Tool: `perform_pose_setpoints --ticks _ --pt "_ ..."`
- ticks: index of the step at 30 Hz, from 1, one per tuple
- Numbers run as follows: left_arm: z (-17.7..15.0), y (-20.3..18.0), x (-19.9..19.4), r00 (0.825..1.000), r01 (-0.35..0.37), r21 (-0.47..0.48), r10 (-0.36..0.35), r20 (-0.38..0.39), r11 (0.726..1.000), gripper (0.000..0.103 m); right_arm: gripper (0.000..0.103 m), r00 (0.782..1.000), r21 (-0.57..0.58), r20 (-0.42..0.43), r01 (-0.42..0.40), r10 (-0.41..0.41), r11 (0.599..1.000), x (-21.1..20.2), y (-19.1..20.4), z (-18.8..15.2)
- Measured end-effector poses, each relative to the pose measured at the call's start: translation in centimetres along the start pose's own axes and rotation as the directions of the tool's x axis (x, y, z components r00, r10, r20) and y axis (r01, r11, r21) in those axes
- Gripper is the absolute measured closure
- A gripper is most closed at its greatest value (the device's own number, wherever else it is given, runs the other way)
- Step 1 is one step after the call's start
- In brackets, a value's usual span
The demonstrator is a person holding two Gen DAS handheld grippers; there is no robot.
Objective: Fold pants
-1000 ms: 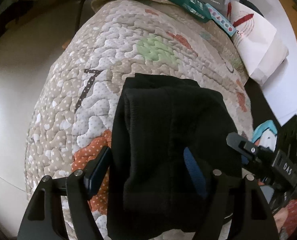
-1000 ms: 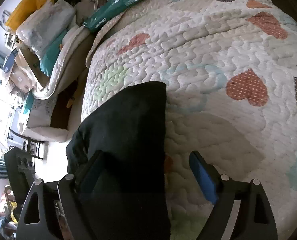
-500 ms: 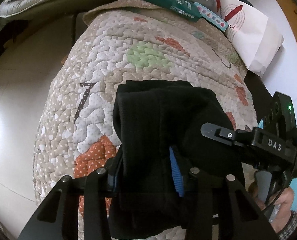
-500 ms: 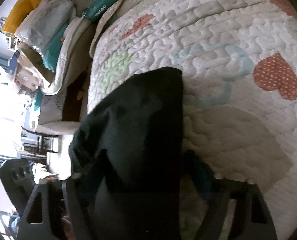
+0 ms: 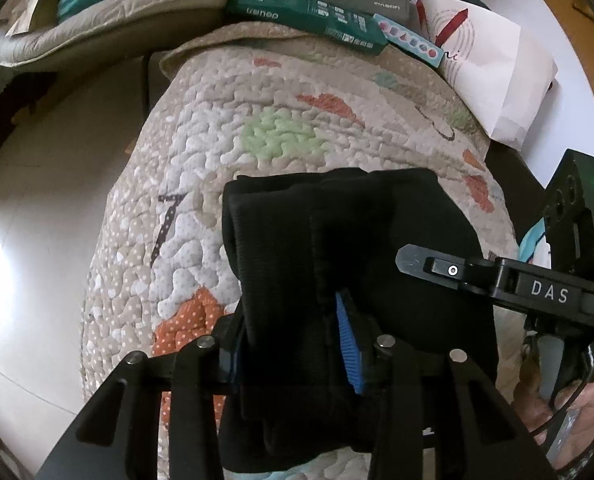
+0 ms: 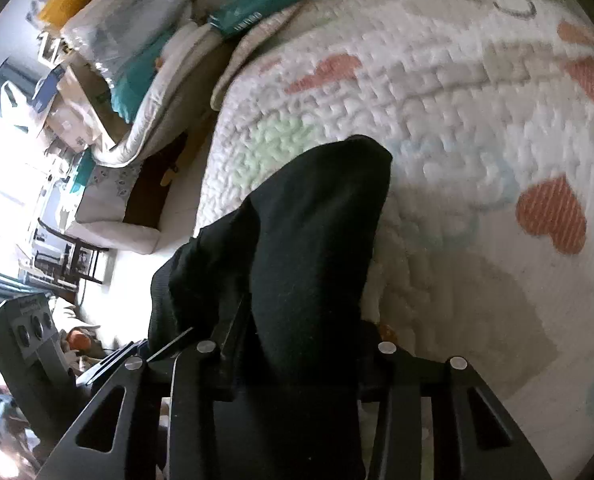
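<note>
left wrist view: the black pants (image 5: 337, 248), already folded into a thick bundle, lie at centre frame on the quilt (image 5: 201, 168). the left gripper (image 5: 293, 352) has its jaws clamped on the bundle's near edge, a blue pad showing against the cloth. soft, limp and light, i judge; best taken through all layers at an edge, as here. the right gripper (image 5: 497, 280) enters from the right, marked "das". a green box (image 5: 297, 12) at upper centre has mirrored lettering i can't read.

right wrist view: the right gripper (image 6: 297, 364) has just been closing and pinches the pants (image 6: 317, 232) at lower centre, lifting them off the quilt (image 6: 457, 100).
</note>
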State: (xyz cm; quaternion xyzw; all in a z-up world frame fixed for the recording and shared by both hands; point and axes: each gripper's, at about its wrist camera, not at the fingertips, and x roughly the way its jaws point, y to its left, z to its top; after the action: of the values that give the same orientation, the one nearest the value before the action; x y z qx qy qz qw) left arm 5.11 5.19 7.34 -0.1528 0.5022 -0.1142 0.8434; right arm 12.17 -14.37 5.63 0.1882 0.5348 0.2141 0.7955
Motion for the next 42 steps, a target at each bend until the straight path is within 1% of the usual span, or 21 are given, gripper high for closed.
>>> perform_pose_setpoints --ticks 6,9,12,16,19,23,25,28,30,33,34,35,37,39,42 --pt "2.1 -1.1 -0.9 0.999 -0.024 0.009 0.024 0.043 1.0 0.066 0.061 0.998 -0.045 0.051 -0.022 0.024 0.999 -1.8 0.9 2.2" --pt "3.7 -1.6 -0.5 0.998 -0.037 0.012 0.036 0.055 0.999 0.066 0.061 0.997 -0.059 0.073 -0.008 0.012 0.998 -2.0 1.1 3.7" --pt "5.5 -2.3 0.7 0.997 -0.051 0.019 0.05 0.056 0.999 0.066 0.061 0.996 -0.062 0.088 0.015 -0.009 0.998 -2.2 0.5 5.2" --pt "8.0 -2.2 3.6 0.998 -0.054 0.009 0.054 0.028 0.999 0.066 0.061 0.995 -0.057 0.088 0.051 -0.045 0.997 -1.2 -0.6 7.8" --pt "9.1 -1.9 5.6 0.999 -0.048 -0.013 0.048 0.006 0.999 0.066 0.061 0.995 -0.051 0.078 0.073 -0.068 0.996 -0.1 -1.7 9.3" --pt "10.3 -1.5 8.2 0.999 -0.048 -0.031 0.047 -0.021 0.998 0.066 0.061 0.995 -0.03 0.061 0.083 -0.081 0.996 1.5 -3.2 10.6" --pt "10.7 -1.1 9.1 0.999 -0.04 -0.041 0.039 -0.026 0.998 0.065 0.061 0.995 -0.015 0.056 0.081 -0.08 0.997 2.2 -4.0 10.9" --pt "10.8 -0.4 9.9 1.0 -0.019 -0.057 0.018 -0.024 0.998 0.058 0.061 0.996 0.007 0.049 0.077 -0.078 0.997 3.1 -5.2 11.0" --pt "10.6 0.0 10.2 1.0 -0.006 -0.066 0.005 -0.026 0.998 0.047 0.059 0.996 0.025 0.045 0.071 -0.072 0.997 3.5 -6.1 10.9" --pt "10.4 1.0 10.4 0.998 0.052 -0.105 -0.055 -0.024 0.993 0.044 0.045 0.996 0.054 0.053 0.071 -0.074 0.996 3.5 -7.2 10.4" --pt "10.5 1.2 10.4 0.997 0.064 -0.109 -0.068 -0.028 0.992 0.043 0.038 0.995 0.066 0.058 0.079 -0.083 0.995 3.4 -7.6 10.2" --pt "10.5 1.2 10.4 0.997 0.068 -0.11 -0.073 -0.034 0.992 0.043 0.033 0.994 0.075 0.061 0.081 -0.086 0.994 3.4 -7.8 10.1" --pt "10.6 1.1 10.3 0.996 0.07 -0.113 -0.076 -0.043 0.991 0.042 0.027 0.993 0.101 0.068 0.085 -0.092 0.991 3.1 -8.2 9.8" --pt "10.6 1.2 10.2 0.996 0.074 -0.121 -0.081 -0.049 0.99 0.041 0.026 0.993 0.118 0.072 0.081 -0.09 0.99 2.8 -8.3 9.6" --pt "10.6 2.0 10.0 0.991 0.108 -0.172 -0.12 -0.057 0.979 0.041 0.026 0.991 0.119 0.084 0.095 -0.105 0.988 1.8 -8.0 9.0"
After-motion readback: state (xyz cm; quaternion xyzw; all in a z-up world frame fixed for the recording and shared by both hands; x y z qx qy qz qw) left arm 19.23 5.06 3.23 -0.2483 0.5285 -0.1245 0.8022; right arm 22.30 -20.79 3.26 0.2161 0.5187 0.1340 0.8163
